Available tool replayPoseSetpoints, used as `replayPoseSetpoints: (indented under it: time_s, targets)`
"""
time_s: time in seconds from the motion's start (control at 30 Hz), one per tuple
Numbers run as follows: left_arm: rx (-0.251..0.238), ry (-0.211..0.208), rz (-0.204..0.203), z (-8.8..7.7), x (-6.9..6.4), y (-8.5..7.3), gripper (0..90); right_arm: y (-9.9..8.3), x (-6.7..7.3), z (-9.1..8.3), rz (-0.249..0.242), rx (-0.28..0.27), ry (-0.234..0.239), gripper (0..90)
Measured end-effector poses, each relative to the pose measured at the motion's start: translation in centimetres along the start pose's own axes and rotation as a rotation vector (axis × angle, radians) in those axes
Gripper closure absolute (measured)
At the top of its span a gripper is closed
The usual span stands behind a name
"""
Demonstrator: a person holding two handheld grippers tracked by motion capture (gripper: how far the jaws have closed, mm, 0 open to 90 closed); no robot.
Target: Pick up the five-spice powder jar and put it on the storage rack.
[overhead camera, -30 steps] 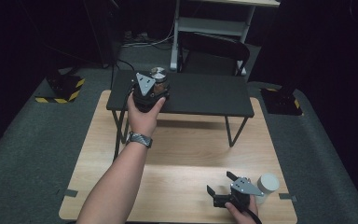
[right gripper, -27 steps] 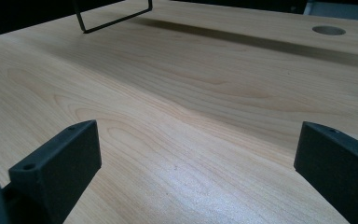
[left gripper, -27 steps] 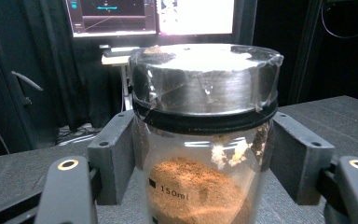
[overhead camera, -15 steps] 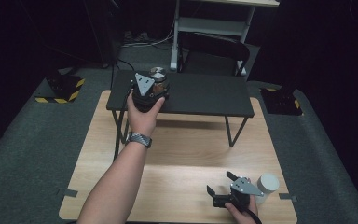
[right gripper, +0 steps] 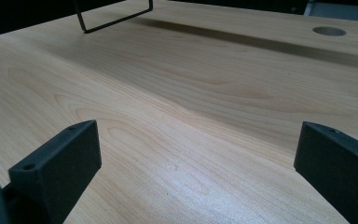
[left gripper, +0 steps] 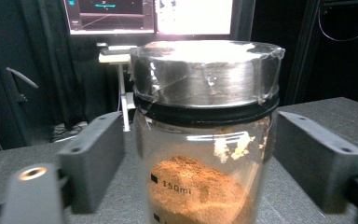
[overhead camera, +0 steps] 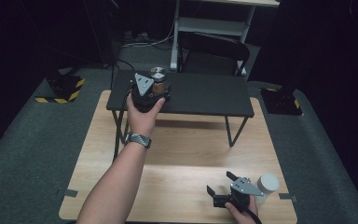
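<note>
Release step in hand: jar (left gripper: 205, 135) standing on the black shelf (overhead camera: 205, 95) near its left end, left gripper (overhead camera: 153, 83) around it, jaws just opened, apart with a gap on each side of the glass. Next move, by judgement: straight withdrawal toward the person, no brushing of the jar. Right gripper (overhead camera: 221, 183) low at the table's (overhead camera: 177, 144) near right corner, jaws wide apart on nothing, white cup (overhead camera: 267, 184) just beside. Pale wood table, grey carpet, dark room, lit monitors behind.

Lab, monitors (left gripper: 149, 16), hazard-taped floor (overhead camera: 58, 99)
</note>
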State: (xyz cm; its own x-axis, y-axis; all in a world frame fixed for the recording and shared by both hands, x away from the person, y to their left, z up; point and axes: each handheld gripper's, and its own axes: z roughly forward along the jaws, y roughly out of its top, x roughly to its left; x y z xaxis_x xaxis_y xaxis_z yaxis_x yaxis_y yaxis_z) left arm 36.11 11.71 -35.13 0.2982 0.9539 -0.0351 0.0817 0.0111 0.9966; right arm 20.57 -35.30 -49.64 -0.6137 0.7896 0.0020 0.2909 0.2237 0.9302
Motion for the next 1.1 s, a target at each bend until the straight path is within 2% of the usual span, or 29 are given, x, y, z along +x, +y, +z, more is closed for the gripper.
replayPoseSetpoints:
  time_s: [0.17, 0.23, 0.3, 0.47, 0.63, 0.83, 1.0, 1.1]
  targets:
    - [-0.002, -0.005, 0.0, -0.5, 0.0, 0.0, 0.6, 0.0, 0.0, 0.0, -0.001, 0.001, 0.0, 0.2]
    - [-0.014, -0.018, -0.001, -0.8, 0.1, 0.0, 0.5, 0.0, 0.0, 0.0, -0.003, 0.002, -0.001, 0.3]
    - [-0.024, -0.009, 0.006, -1.1, -0.1, 0.0, 0.5, 0.0, 0.0, 0.0, -0.004, 0.001, -0.001, 0.3]
    - [-0.034, -0.033, 0.001, -2.2, 0.1, -0.2, 0.5, 0.0, 0.1, 0.0, -0.003, 0.002, 0.0, 0.2]
    - [-0.049, -0.047, -0.013, -3.5, 0.5, -0.6, 0.5, 0.1, 0.1, 0.0, -0.005, 0.005, 0.0, 0.3]
    - [-0.061, -0.061, -0.008, -4.7, 0.8, -1.2, 0.5, 0.1, 0.1, 0.1, -0.007, 0.003, -0.002, 0.2]
    - [-0.08, -0.083, -0.008, -6.2, 1.1, -2.4, 0.5, 0.1, 0.2, 0.1, -0.013, 0.003, -0.002, 0.3]
    - [-0.082, -0.082, -0.009, -6.7, 1.1, -2.8, 0.5, 0.1, 0.2, 0.1, -0.013, 0.003, -0.002, 0.3]
